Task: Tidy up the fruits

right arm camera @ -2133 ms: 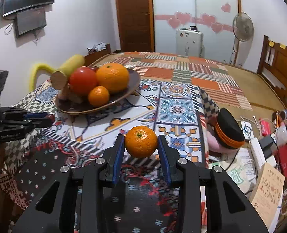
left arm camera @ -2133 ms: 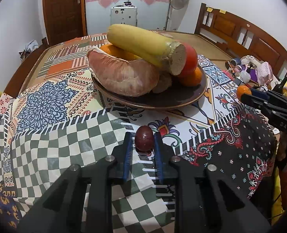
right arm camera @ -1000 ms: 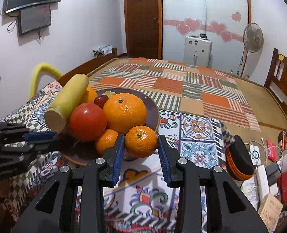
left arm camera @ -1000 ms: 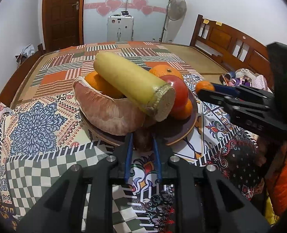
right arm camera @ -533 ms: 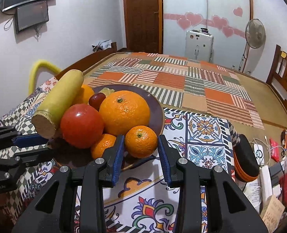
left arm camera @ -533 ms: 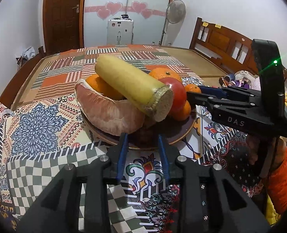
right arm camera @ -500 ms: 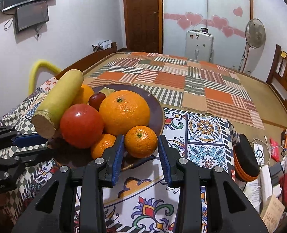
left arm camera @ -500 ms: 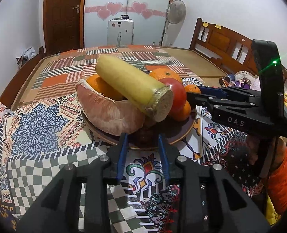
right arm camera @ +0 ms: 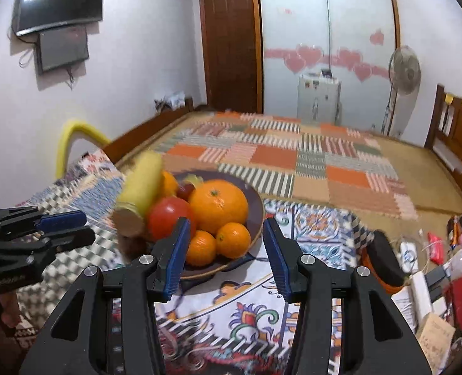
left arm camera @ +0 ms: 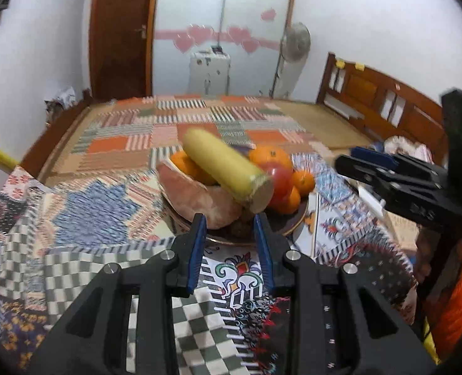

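Note:
A dark plate [left arm camera: 296, 222] [right arm camera: 257, 215] on the patterned cloth holds a yellow corn cob [left arm camera: 224, 168] [right arm camera: 141, 184], a pomelo segment [left arm camera: 193, 200], a tomato [right arm camera: 168, 218], a large orange [right arm camera: 218, 204] and small oranges [right arm camera: 232, 239]. A dark plum [left arm camera: 240, 228] lies at the plate's near rim. My left gripper [left arm camera: 229, 250] is open and empty, just short of the plate. My right gripper [right arm camera: 226, 256] is open and empty, back from the small oranges; it also shows in the left wrist view [left arm camera: 368, 162].
A patchwork cloth [right arm camera: 280, 156] covers the bed-like surface. Clutter [right arm camera: 430, 268] of boxes, bottles and a black-and-orange pouch [right arm camera: 384, 265] lies at the right. A wooden headboard [left arm camera: 384, 103] stands far right, a fan [right arm camera: 402, 72] and a door behind.
Both grippers have opened and pulled back. The plum now lies on the plate's near rim and the small orange lies beside the other oranges on the plate.

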Available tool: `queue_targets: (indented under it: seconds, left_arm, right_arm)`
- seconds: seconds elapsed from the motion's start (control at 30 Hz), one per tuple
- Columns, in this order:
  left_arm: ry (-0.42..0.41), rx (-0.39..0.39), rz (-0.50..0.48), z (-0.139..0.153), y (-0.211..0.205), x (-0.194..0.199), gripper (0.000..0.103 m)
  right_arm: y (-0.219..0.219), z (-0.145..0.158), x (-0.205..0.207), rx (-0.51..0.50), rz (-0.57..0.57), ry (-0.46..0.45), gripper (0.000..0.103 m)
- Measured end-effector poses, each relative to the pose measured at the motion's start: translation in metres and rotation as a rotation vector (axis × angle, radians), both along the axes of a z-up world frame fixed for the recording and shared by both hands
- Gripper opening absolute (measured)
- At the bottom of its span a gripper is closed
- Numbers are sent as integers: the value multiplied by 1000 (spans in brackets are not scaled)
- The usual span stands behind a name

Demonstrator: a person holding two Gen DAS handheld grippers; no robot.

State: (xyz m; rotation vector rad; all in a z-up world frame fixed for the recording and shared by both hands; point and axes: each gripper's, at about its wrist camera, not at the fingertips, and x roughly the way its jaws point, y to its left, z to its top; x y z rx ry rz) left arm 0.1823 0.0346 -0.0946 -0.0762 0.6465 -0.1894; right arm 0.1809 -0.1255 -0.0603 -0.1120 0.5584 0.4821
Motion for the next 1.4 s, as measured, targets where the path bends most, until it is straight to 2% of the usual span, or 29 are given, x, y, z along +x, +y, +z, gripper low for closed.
queue_targets:
  seconds: [0.1, 0.33, 0.4, 0.47, 0.53, 0.6, 0.7, 0.77, 0.83, 0.9, 0.97, 1.4]
  left_arm:
    - [-73, 17, 47, 27, 2, -20, 31]
    - [-319, 58, 117, 98, -9, -104, 32]
    - [-394, 68, 131, 117, -15, -135, 38]
    - [-445, 63, 138, 129, -18, -158, 52]
    - [-490, 59, 146, 140, -21, -180, 59]
    - [-526, 56, 147, 149, -24, -203, 65]
    - [-550, 54, 148, 155, -27, -225, 75]
    - [-564, 58, 151, 156, -28, -239, 85]
    - [-572, 64, 155, 156, -28, -249, 90]
    - [-576, 71, 156, 156, -30, -257, 94]
    - [-580, 74, 157, 155, -31, -263, 99]
    - [-568, 79, 183, 147, -31, -267, 102]
  right_arm:
    - [-3, 25, -28, 19, 2, -73, 45]
    - [-12, 80, -102, 93, -6, -233, 47]
    - [-15, 92, -123, 121, -9, -271, 53]
    - [-18, 104, -146, 145, -17, -317, 55]
    - [-19, 112, -165, 160, -24, -356, 60]
    - [-19, 116, -178, 168, -31, -385, 70]
    - [-17, 120, -194, 168, -58, -429, 84]
    - [-15, 120, -202, 167, -74, -444, 87]
    - [-14, 120, -205, 166, -85, -448, 89]
    - [-15, 118, -209, 162, -104, -457, 99]
    - [-15, 116, -208, 156, -131, -468, 103]
    - [-28, 109, -229, 160, -142, -454, 103]
